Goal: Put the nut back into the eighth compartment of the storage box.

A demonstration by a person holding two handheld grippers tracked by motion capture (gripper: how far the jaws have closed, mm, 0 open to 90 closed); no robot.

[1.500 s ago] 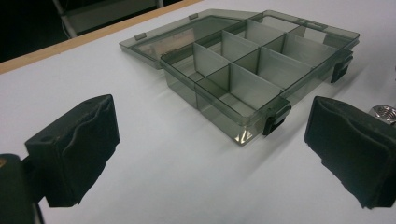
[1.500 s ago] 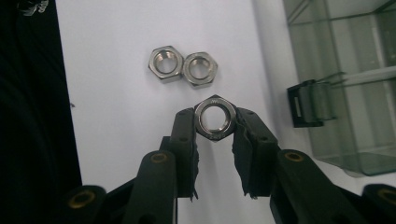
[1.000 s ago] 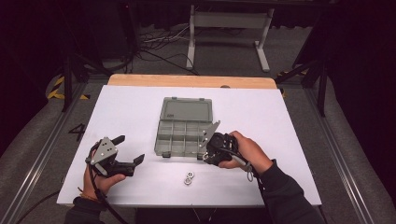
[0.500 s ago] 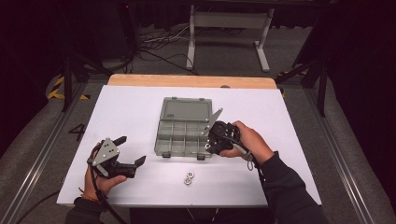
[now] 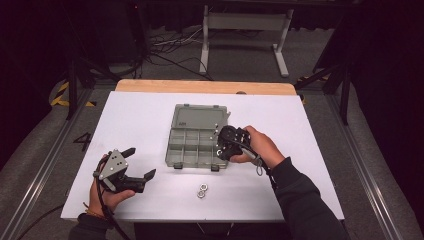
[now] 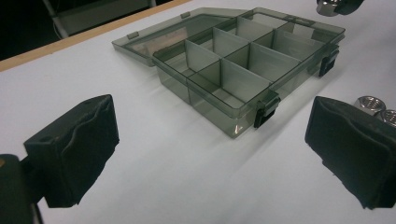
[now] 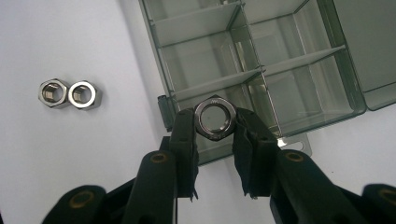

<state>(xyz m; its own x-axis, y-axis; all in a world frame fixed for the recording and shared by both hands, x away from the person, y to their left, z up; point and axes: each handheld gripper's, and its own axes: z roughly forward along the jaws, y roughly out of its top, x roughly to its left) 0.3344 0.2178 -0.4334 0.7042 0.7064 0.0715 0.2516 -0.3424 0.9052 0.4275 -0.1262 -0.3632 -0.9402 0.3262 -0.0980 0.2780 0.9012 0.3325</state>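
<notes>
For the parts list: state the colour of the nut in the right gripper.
Shiny silver-grey metal nut, clearest in the right gripper view.

From my high view the white bench (image 5: 150, 125) is evenly lit while the room around it is dark. Both close views are sharp, with soft shadows and small glints on the clear box (image 6: 243, 65).

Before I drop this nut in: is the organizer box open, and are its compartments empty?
Open: the organizer box has its lid folded back flat on the table. The compartments in view look empty; the nut is clamped in the right gripper.
</notes>
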